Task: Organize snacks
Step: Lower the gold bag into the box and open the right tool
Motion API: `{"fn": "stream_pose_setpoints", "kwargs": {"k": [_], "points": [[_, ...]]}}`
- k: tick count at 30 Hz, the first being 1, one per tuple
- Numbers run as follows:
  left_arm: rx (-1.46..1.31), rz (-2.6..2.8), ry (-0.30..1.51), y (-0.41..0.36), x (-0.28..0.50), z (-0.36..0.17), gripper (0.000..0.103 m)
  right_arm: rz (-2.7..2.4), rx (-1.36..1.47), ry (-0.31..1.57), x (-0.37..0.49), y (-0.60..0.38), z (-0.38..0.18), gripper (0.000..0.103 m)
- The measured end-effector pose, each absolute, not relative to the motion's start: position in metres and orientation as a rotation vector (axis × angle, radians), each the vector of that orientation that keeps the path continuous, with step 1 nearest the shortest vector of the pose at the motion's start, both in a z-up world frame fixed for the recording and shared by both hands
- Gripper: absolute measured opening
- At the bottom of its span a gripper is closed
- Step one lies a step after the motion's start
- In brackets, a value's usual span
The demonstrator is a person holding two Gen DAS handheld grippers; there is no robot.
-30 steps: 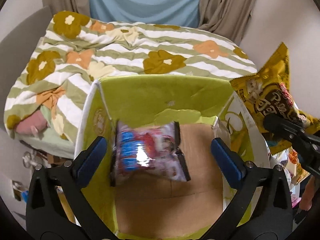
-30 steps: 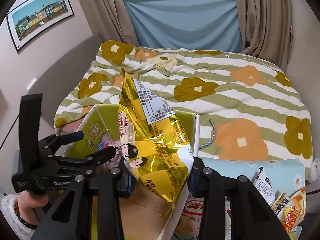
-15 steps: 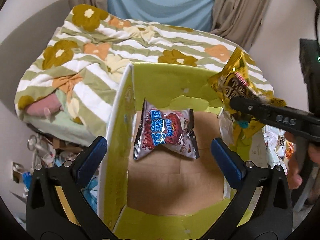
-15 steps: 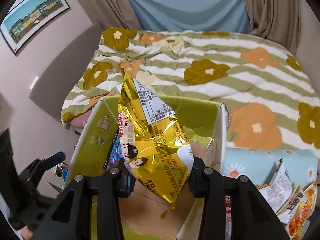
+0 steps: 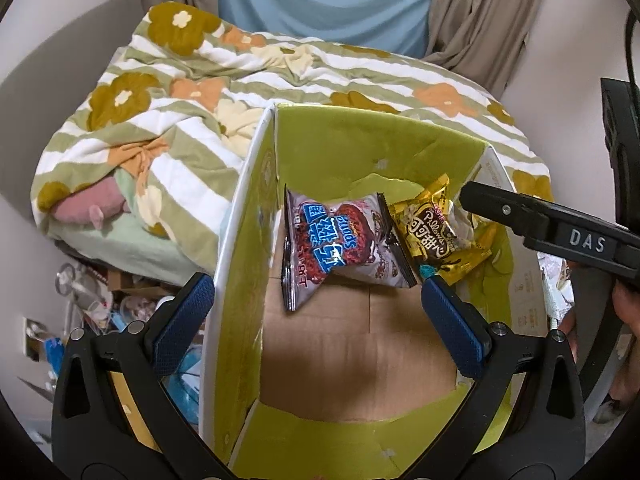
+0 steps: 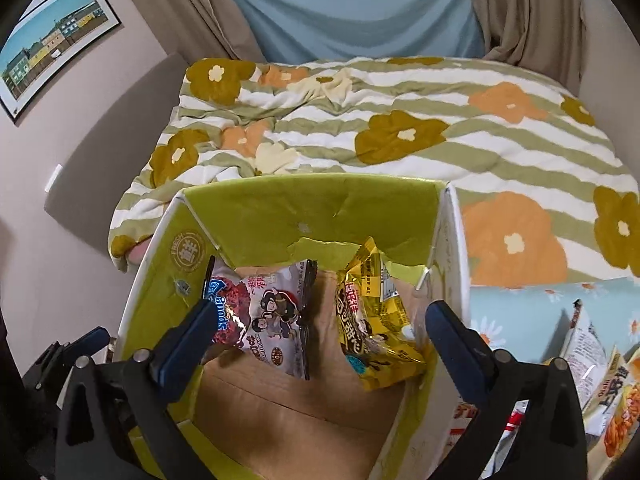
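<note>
A green-lined cardboard box [image 5: 248,216] [image 6: 160,280] stands open below both grippers. A red and white snack bag [image 5: 340,244] [image 6: 264,316] lies at its far end. A yellow snack bag [image 5: 436,236] [image 6: 372,320] lies beside it on the right, free of any grip. My left gripper [image 5: 316,312] is open and empty above the box's left wall. My right gripper [image 6: 316,336] is open and empty above the box; its finger [image 5: 520,216] shows in the left wrist view.
A bed with a striped flower quilt [image 5: 192,112] [image 6: 400,128] lies behind the box. More snack packets [image 6: 608,376] lie to the right of the box. Clutter [image 5: 88,300] covers the floor to the left.
My right gripper carried the yellow bag over the box, opened and let it go; it now lies inside beside the red bag. My left gripper drew back and to the left.
</note>
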State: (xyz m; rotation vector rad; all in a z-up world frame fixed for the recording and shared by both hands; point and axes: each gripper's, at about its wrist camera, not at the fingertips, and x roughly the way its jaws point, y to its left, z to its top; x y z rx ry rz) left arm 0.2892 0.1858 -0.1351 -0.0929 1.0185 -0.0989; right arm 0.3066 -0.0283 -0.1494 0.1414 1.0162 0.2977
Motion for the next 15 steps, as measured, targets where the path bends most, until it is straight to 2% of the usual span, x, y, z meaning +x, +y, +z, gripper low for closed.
{"fn": "stream_pose_setpoints", "kwargs": {"k": [15], "points": [[-0.013,-0.128,0.892,0.163,0.258,-0.077,0.103,0.259,0.089,0.843,0.243,-0.061,-0.066,0.103]]}}
